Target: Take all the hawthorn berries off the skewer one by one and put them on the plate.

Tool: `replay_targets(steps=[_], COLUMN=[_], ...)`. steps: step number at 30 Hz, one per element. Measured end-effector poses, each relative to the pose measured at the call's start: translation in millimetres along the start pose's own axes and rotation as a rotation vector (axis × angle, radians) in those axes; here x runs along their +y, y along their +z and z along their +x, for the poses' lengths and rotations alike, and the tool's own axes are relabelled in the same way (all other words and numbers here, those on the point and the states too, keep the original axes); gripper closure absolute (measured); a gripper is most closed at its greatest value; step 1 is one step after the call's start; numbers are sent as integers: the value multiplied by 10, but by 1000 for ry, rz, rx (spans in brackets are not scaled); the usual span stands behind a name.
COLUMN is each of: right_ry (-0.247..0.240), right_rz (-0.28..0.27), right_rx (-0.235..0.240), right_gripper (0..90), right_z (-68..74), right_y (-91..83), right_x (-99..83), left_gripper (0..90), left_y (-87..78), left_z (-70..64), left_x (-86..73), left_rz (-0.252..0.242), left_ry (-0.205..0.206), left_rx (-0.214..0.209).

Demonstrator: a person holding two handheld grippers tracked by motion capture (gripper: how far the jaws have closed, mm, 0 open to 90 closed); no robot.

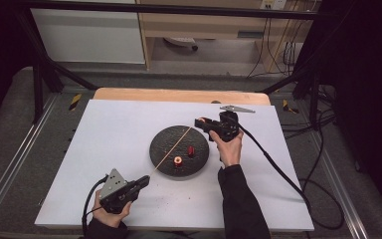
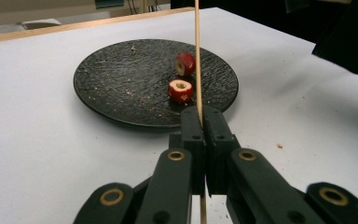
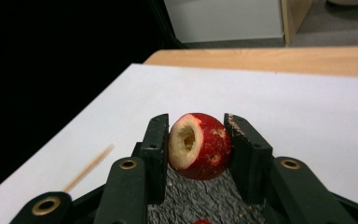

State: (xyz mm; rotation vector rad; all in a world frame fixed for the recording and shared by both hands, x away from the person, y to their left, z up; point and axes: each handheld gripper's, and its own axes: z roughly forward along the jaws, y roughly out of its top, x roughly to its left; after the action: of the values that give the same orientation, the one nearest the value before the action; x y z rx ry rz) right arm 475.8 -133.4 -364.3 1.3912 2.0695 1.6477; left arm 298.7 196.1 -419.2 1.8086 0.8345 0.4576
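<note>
White table top [image 1: 129, 129] on grey floor [image 1: 10, 139]. Wooden cabinet [image 1: 204, 25] at 12 o'clock, white panel [image 1: 87, 35] at 11, cables [image 1: 278, 50] at 1.

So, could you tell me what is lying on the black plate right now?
Two cored red fruit pieces and scattered crumbs lie on the black plate. The skewer crosses above, hiding a thin strip.

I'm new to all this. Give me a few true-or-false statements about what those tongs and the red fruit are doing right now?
1. The left tongs clamp a wooden skewer. True.
2. The right tongs are empty. False: they grip a cored red fruit.
3. Two red fruits lie on the black plate. True.
4. The plate is white. False: it is black, on a white table.
</note>
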Motion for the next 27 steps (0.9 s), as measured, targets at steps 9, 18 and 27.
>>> replay_targets(steps=[9,18,27], right_ry=[-4,-26,-59], right_rz=[111,162,150], right_rx=[4,17,18], right_gripper=[624,620,546], right_z=[-39,-43,-22], right_y=[391,580,505], right_x=[-409,-639,-580], left_gripper=[881,881,881], left_y=[5,13,16], left_z=[5,7,15], left_x=[-2,-5,-6], left_rz=[4,10,12], left_ry=[0,2,0], left_rx=[-1,0,1])
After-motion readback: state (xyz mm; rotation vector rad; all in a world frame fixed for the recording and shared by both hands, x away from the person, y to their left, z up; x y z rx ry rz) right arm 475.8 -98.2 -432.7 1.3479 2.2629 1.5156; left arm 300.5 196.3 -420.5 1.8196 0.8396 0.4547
